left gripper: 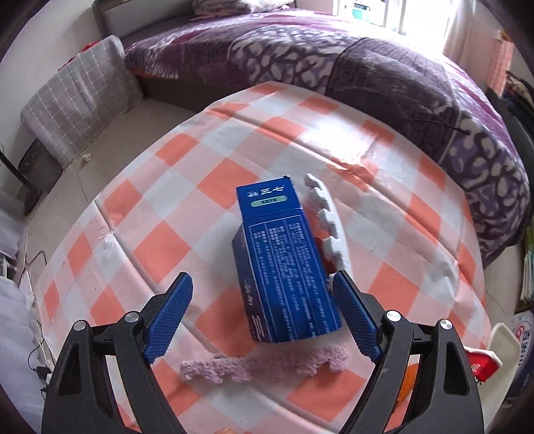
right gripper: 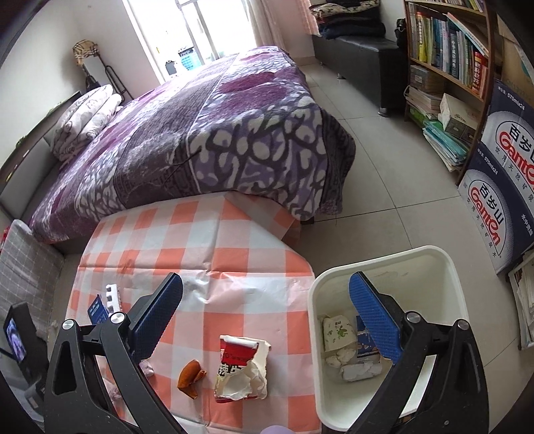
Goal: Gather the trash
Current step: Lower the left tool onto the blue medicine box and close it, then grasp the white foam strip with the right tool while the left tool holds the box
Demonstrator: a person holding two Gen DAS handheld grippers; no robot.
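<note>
purple bed | bookshelf | Ganten boxes | checked tablecloth

Purple-blanketed bed under a bright window, bookshelf on tiled floor.

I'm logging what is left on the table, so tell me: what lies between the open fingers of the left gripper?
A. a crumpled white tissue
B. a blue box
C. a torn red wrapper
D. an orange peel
B: in the left wrist view the blue box lies on the checked tablecloth between the spread fingers of the left gripper, not yet clamped.
</note>
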